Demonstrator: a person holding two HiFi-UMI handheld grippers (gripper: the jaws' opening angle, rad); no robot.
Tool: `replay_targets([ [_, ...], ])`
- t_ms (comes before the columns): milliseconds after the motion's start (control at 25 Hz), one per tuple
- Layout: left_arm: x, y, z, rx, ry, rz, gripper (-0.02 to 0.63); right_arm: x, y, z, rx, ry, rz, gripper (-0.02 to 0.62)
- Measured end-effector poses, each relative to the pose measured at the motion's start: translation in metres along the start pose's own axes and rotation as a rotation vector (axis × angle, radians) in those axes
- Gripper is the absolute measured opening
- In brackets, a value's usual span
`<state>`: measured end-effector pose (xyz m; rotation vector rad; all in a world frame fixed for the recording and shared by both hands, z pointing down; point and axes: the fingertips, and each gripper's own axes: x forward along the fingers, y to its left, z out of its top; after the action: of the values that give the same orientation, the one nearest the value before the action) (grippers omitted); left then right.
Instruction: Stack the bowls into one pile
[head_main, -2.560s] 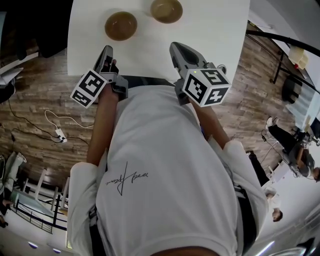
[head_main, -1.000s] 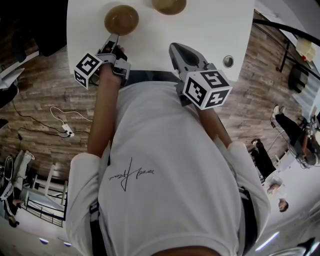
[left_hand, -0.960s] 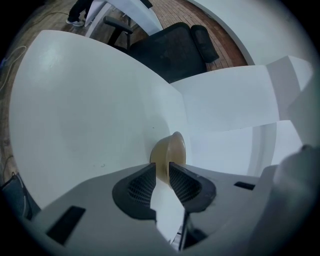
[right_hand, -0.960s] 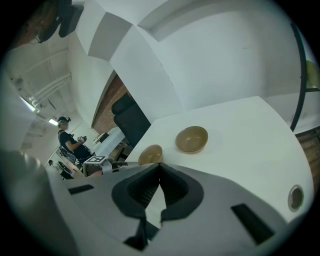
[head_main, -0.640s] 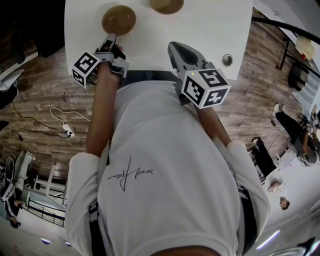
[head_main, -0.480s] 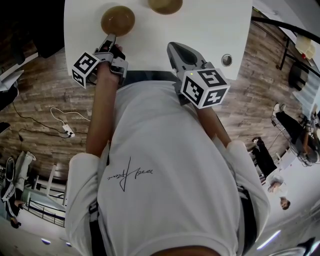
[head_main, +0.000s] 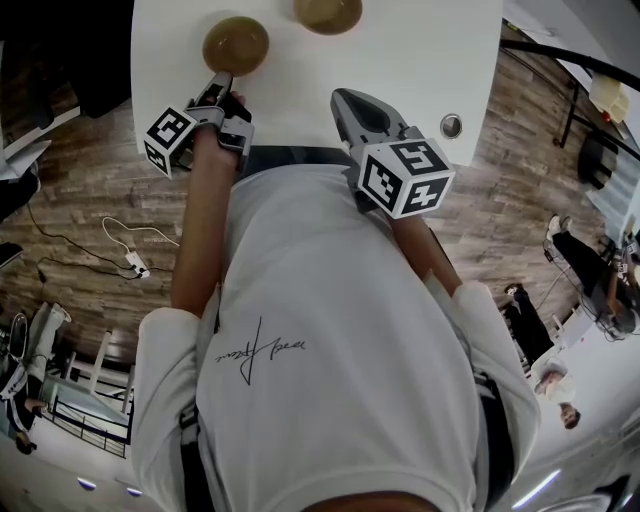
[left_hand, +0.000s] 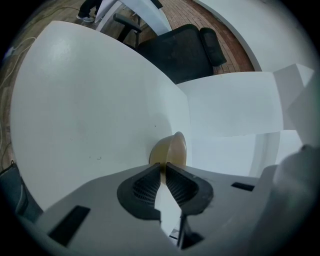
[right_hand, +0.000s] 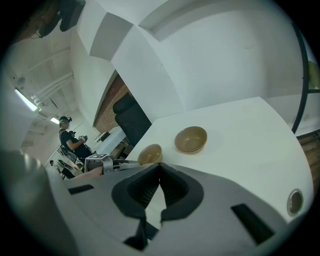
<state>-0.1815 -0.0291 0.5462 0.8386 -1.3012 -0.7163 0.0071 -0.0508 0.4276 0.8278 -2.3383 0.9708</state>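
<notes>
Only the left gripper view shows the left gripper (left_hand: 162, 167) pinching the near rim of the left bowl (left_hand: 172, 150), its jaws having just been closing. That bowl sits on the left part of the white table (head_main: 400, 60). The right bowl (right_hand: 190, 139), farther in on the table, is missing from that view. Both hands slope down over the table's near edge. The right gripper (right_hand: 159, 167) is pressed together, empty.

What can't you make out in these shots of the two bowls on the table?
- Far bowl: head view, far side cut off by the top edge.
- Near bowl: right gripper view, lower part behind the right gripper.
- Round fitting in the table: head view, too small to identify.
- Table's near edge: head view, partly behind the person's shirt.
</notes>
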Motion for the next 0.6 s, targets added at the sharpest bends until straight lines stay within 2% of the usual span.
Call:
replay_targets([
  [280, -0.0021, -0.0023, -0.0005, -0.027, -0.014, -0.012, 0.040, -0.0007, -0.0002, 0.0028, -0.007, -0.008, 0.008, 0.011],
  [600, -0.0031, -0.0074, -0.0055, -0.021, -0.006, -0.023, 0.037, -0.0047, -0.0027, 0.0049, 0.001, -0.029, 0.006, 0.011],
])
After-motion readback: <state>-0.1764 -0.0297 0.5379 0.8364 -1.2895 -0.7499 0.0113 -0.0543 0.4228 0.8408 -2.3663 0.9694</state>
